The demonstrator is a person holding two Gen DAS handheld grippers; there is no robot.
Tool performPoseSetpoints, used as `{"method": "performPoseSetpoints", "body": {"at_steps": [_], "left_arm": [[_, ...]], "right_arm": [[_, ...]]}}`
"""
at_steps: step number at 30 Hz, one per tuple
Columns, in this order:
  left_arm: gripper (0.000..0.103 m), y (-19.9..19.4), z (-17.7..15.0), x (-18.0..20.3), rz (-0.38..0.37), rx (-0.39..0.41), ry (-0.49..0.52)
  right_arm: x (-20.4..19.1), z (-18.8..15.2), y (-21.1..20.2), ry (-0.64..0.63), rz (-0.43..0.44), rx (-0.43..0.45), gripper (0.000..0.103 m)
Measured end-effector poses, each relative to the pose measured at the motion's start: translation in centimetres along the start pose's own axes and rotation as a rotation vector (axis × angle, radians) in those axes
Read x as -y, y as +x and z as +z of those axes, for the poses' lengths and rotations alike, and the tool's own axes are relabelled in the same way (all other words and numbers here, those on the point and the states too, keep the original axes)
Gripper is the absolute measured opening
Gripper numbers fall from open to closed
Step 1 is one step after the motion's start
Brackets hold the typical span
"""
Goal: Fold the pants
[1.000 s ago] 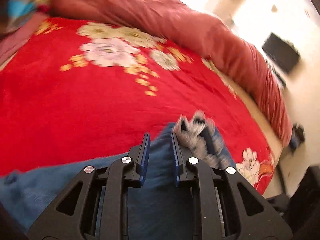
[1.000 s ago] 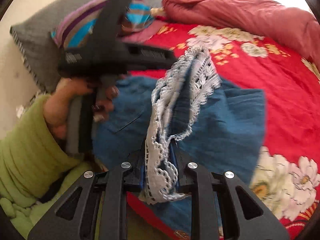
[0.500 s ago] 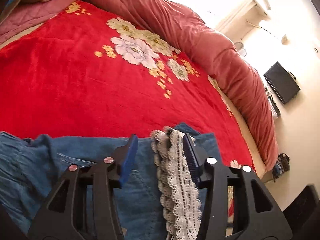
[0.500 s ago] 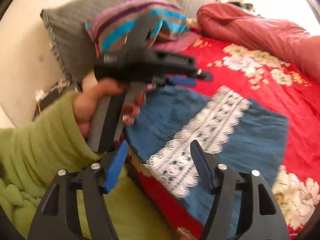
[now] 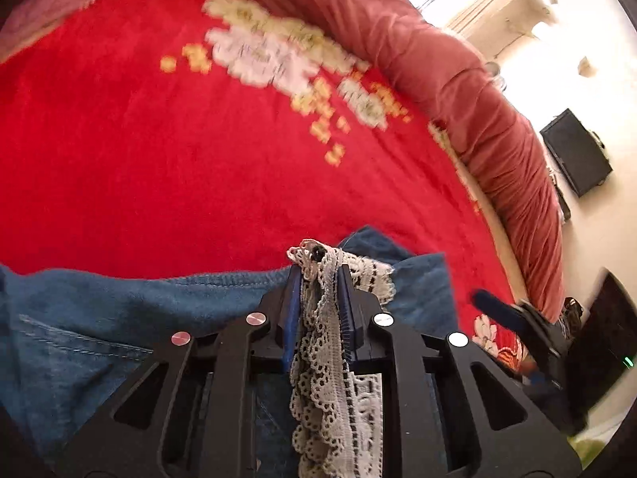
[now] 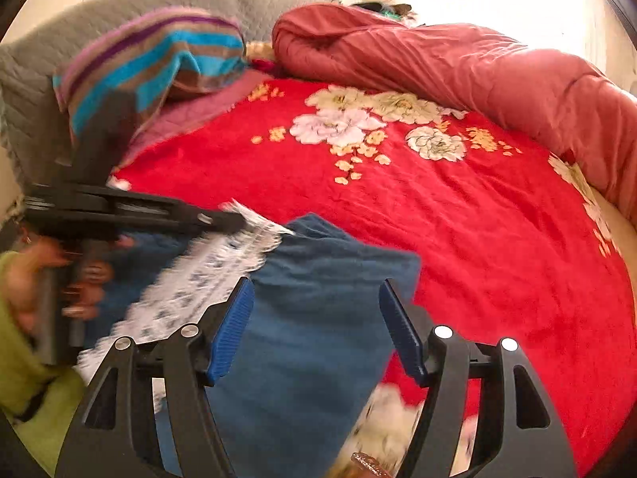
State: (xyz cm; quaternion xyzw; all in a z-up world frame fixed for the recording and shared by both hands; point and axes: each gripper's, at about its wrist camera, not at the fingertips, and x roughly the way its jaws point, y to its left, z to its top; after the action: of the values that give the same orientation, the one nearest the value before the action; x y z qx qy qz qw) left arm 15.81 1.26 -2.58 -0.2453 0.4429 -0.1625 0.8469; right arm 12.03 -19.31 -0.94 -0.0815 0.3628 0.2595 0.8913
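The blue denim pants (image 6: 318,318) with a white lace hem (image 6: 207,279) lie folded on the red floral blanket (image 6: 458,219) near its front edge. My left gripper (image 5: 318,279) is shut on the lace hem (image 5: 330,358), with denim (image 5: 119,318) spread to its left. It also shows in the right wrist view (image 6: 231,219), pinching the lace at its far end. My right gripper (image 6: 316,290) is open and empty, its jaws wide apart over the blue denim. It appears blurred at the right of the left wrist view (image 5: 489,302).
A rolled red quilt (image 6: 477,67) lies along the bed's far side. A striped pillow (image 6: 151,55) and a grey cushion (image 6: 47,79) sit at the head. A dark box (image 5: 577,151) stands on the floor beyond the bed.
My left gripper has closed on the lace hem after being open half a second ago. My right gripper, open since letting go of the lace, has moved right over the denim.
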Motion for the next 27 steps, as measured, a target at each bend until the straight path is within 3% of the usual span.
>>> {"method": "performPoseSetpoints", "body": {"at_steps": [2,5,10,15,22,24,27], "left_arm": [[0.010,-0.8,-0.1,-0.1,0.022,0.017,0.012],[0.010,-0.7,-0.4,-0.3,0.088,0.016,0.059],[0.017,0.4,-0.7,-1.1,0.092,0.002,0.043],[0.026,-2.2,-1.1,-0.2,0.119,0.042,0.089],[0.055,-5.9,-2.3,1.0,0.168,0.093,0.116],[0.062,-7.0,-2.8,1.2,0.182,0.108,0.110],[0.071,-8.7,-3.7,1.2,0.195,0.124,0.091]], "right_arm": [[0.3,0.0,2.5,-0.030,-0.039,-0.079,0.064],[0.4,-1.0,4.5,-0.049,-0.058,-0.129,0.064],[0.9,-1.4,4.4,-0.012,-0.054,-0.121,0.065],[0.4,-1.5,1.0,0.020,-0.029,-0.058,0.064],[-0.2,-2.0,-2.8,0.041,0.008,-0.011,0.065],[-0.5,-2.3,-3.6,0.038,-0.001,-0.003,0.093],[-0.9,-2.9,-5.1,0.033,0.009,0.019,0.092]]}}
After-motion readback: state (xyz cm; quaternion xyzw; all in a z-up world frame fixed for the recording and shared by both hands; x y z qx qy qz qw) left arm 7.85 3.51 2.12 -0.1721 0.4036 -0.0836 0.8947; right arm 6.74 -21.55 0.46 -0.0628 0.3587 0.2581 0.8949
